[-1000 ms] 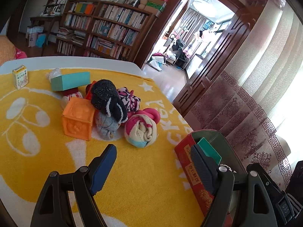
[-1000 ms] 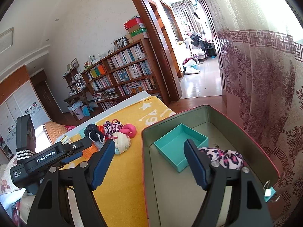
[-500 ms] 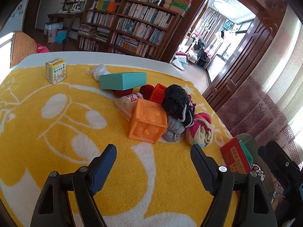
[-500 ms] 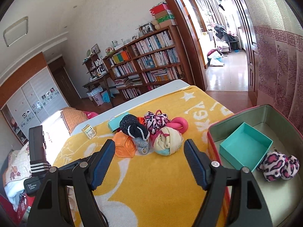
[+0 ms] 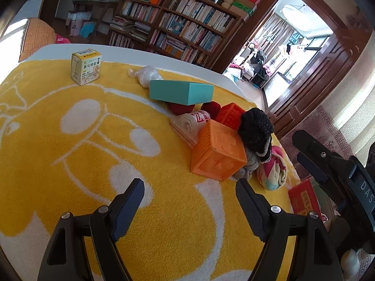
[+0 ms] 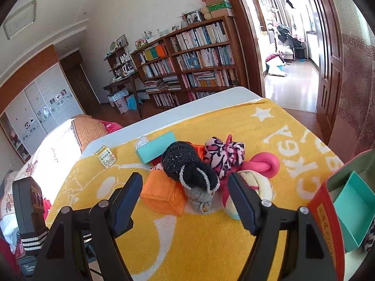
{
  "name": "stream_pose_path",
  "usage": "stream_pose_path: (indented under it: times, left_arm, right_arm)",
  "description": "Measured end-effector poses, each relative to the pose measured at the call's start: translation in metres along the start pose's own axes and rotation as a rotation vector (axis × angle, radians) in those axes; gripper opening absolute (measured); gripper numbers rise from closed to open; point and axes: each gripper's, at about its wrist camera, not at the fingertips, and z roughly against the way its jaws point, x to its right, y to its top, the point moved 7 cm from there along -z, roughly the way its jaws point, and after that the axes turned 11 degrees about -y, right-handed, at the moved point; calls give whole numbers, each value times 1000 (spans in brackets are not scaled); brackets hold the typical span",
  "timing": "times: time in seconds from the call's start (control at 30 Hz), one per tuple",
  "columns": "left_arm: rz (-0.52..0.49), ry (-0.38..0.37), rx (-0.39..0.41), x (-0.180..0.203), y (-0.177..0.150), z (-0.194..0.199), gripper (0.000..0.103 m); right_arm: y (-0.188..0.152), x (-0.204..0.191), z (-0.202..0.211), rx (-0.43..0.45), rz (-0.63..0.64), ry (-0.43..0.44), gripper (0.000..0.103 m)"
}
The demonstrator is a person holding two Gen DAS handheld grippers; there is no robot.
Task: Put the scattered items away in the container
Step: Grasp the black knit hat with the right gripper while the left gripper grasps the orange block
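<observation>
A heap of items lies on the yellow blanket [image 5: 70, 164]: an orange cube [image 5: 218, 154] [image 6: 161, 194], a black sock bundle [image 5: 255, 128] [image 6: 187, 164], a grey sock [image 6: 200, 199], a pink patterned sock knot [image 6: 222, 154], a cream and pink sock ball [image 6: 257, 182] and a teal box [image 5: 181, 92] [image 6: 155, 149]. The red tin container [image 6: 325, 213] sits at the right with a teal lid [image 6: 351, 208] inside. My left gripper [image 5: 189, 201] hangs open over bare blanket, short of the cube. My right gripper [image 6: 185, 194] stands open, with the grey sock and the black bundle seen between its fingers.
A small yellow medicine carton [image 5: 86, 66] stands alone at the far left of the blanket, a crumpled plastic bag [image 5: 145, 75] near it. The bed's white edge [image 5: 140, 53] lies beyond, then a bookshelf [image 5: 175, 23] and an open doorway. The other gripper's body [image 5: 339, 175] shows at right.
Both grippers swung left, away from the tin and toward the heap. The tin slid to the right edge of both views. Both jaws stayed equally wide.
</observation>
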Motion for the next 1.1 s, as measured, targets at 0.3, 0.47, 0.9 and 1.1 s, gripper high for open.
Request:
stream_pose_path:
  times: [0.3,0.47,0.9,1.1]
  left_arm:
    - [19,-15,-6,-5,0,-4,82]
    - [21,-9,-4,-6,0,-5,82]
    - [-67,23,-37,23,3,-26,82]
    - [-135,37,-60,42,10,-50,82]
  right_arm:
    - [6,-14,-43,-36,52,-21,78]
    - [-3,-14,-63,-74,69,-24,58]
    - [18,23,-31,10,-114,18,53]
    - [26,32,-22,38,-144,27,53]
